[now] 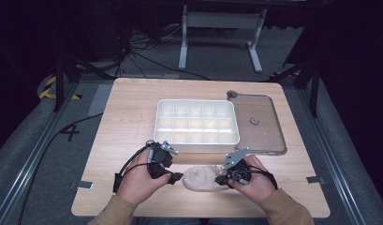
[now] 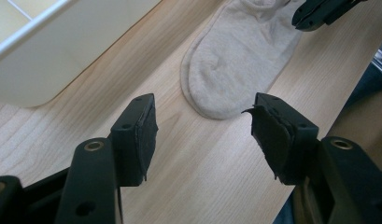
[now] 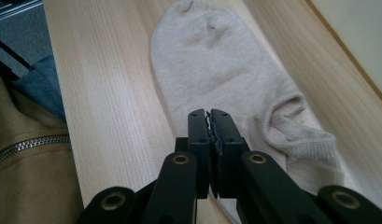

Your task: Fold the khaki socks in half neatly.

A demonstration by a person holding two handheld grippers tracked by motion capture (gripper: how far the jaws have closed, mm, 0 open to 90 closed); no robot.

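High view: one beige sock lies flat along the near edge of a wooden counter, between two hand-held grippers. The left gripper sits just beside the sock's toe end, and the right gripper is at its cuff end.

Left gripper view: the left gripper has its jaws spread wide and released, with bare wood between them. The sock's rounded toe lies just ahead of the gap, not between the pads. The tip of the other gripper shows at the far end of the sock.

Right gripper view: the right gripper has its jaws clenched together, pads meeting. They hang over the sock near its open cuff; whether any cloth is pinched cannot be told.

Behind the sock, one white tray with many small compartments stands mid-counter, just beyond both grippers. To its right lies one clear flat lid, touching or nearly touching the tray's side. One sock, one tray, one lid, two grippers, two hands in tan sleeves.
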